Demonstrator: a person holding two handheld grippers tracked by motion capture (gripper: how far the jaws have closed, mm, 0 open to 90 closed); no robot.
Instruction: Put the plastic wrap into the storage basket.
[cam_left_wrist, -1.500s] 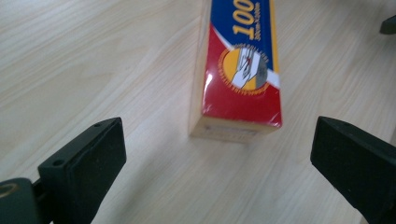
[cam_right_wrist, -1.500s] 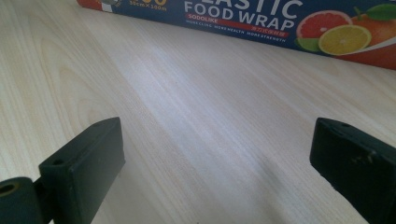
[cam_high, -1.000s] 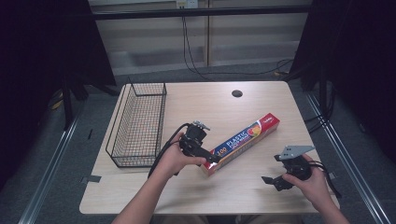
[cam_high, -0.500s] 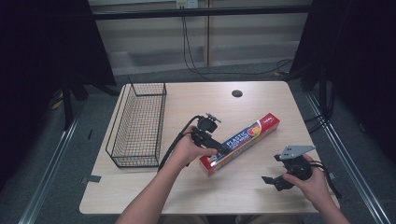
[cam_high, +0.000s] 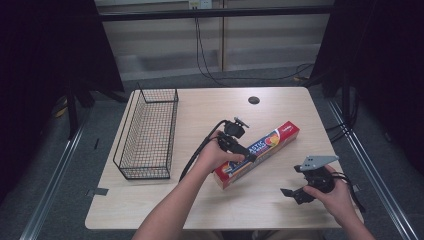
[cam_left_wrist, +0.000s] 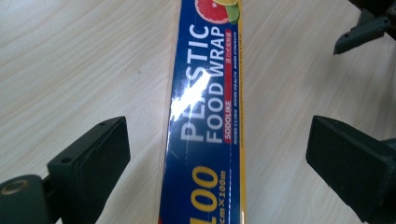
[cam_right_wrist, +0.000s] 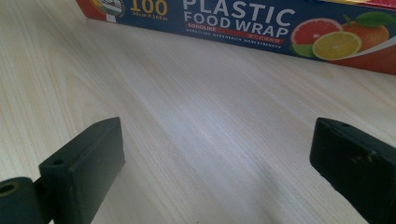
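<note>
Left claw (cam_high: 246, 153) sits directly over the long blue-and-red cardboard box of plastic food wrap (cam_high: 260, 154), and in its own view I see its jaws spread wide, one on each side of the box's narrow width, neither touching it. That box lies flat and slantwise on the pale wooden desk (cam_high: 210, 107), right of the black wire basket (cam_high: 148, 132). I judge it light and stiff along its length, but thin card that would dent under a hard squeeze, with a glossy skin that may slip. I would take it across the short width near its middle, so neither end droops. My right claw (cam_high: 297, 193) rests near the desk's front right, released and holding nothing, its jaws wide apart facing the box's printed side.
</note>
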